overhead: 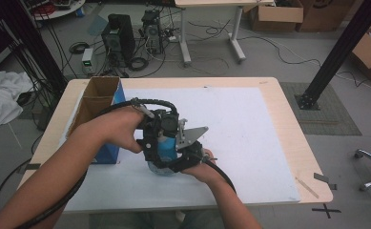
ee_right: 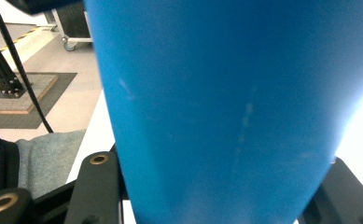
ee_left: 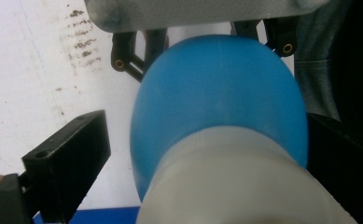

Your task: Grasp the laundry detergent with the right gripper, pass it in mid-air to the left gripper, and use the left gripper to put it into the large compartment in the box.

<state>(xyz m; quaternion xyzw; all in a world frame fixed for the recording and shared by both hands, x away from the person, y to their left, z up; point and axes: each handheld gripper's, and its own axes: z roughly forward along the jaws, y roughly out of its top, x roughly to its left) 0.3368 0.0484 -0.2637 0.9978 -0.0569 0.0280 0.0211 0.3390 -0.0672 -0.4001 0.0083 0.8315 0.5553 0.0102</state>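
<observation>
Between the right gripper's (ee_right: pixel 216 196) fingers (ee_right: pixel 97 186), the blue bottle (ee_right: pixel 226 107) sits clamped.

Even, soft indoor light; faint shadows; both gripper views blurred at close range.

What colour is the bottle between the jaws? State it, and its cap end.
The bottle is blue, its cap end whitish; the left gripper view shows it best.
</observation>
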